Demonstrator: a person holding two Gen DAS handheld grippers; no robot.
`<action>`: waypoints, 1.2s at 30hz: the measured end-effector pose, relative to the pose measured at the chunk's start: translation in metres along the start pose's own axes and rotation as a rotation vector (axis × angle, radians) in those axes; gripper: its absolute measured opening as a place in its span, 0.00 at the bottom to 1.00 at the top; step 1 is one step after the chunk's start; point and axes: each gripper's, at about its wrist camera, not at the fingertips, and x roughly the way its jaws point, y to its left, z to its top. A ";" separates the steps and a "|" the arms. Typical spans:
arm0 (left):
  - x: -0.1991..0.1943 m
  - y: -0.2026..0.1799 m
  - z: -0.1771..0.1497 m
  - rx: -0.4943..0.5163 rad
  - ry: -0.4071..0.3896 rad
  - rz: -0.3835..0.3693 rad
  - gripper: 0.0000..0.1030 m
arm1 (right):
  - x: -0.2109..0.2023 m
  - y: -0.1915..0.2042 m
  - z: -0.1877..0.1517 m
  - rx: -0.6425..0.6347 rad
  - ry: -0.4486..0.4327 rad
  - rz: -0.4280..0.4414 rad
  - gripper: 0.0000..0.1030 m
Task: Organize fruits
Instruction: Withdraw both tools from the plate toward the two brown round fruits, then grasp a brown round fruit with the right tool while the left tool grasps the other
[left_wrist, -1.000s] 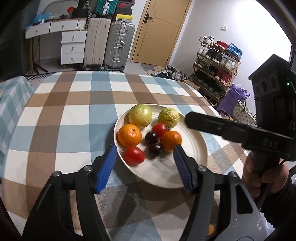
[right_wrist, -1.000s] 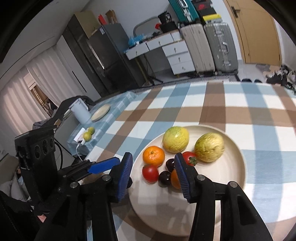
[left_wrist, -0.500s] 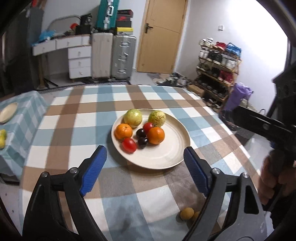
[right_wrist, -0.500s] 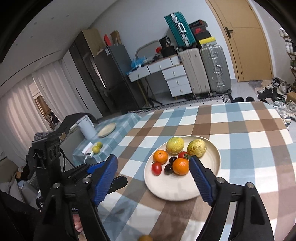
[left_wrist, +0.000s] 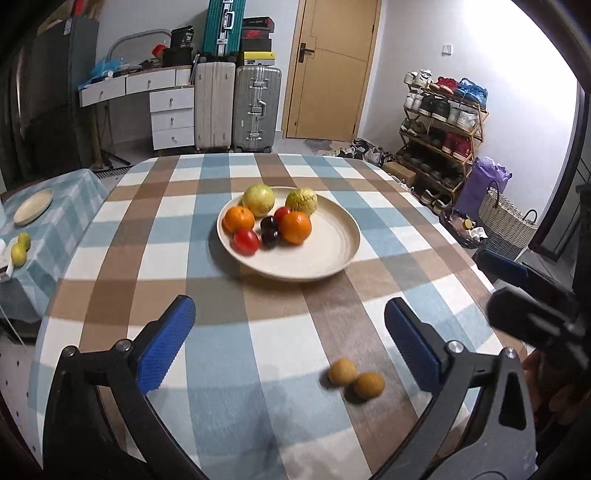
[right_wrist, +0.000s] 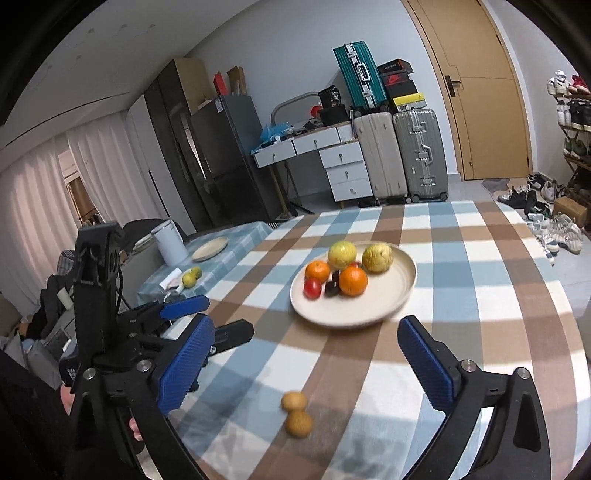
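Note:
A cream plate (left_wrist: 332, 254) (right_wrist: 391, 299) sits mid-table on the checked cloth. It holds two yellow-green fruits (left_wrist: 259, 199), two oranges (left_wrist: 294, 227), two red tomatoes (left_wrist: 246, 240) and dark plums (left_wrist: 269, 236). Two small tan fruits (left_wrist: 356, 378) (right_wrist: 295, 411) lie loose on the cloth near the front edge. My left gripper (left_wrist: 288, 341) is open and empty, above the cloth short of the plate. My right gripper (right_wrist: 306, 360) is open and empty, over the tan fruits. The left gripper also shows in the right wrist view (right_wrist: 177, 314).
A low side table (left_wrist: 48, 221) at the left carries a small plate (left_wrist: 33, 201), two yellow-green fruits (left_wrist: 20, 249) and a white jug (right_wrist: 170, 242). Suitcases, drawers, a door and a shoe rack stand beyond the table's far edge.
Both grippers have pulled back and up from the plate and opened wider. The two tan fruits near the front edge have come into view.

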 end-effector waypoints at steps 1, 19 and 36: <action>-0.002 -0.001 -0.003 0.002 -0.003 0.002 0.99 | -0.001 0.001 -0.005 -0.009 0.006 -0.012 0.99; 0.009 0.007 -0.045 -0.038 0.069 0.004 0.99 | 0.024 -0.001 -0.070 0.050 0.186 0.012 0.99; 0.020 0.020 -0.054 -0.045 0.104 0.013 0.99 | 0.061 0.004 -0.082 0.036 0.279 0.009 0.60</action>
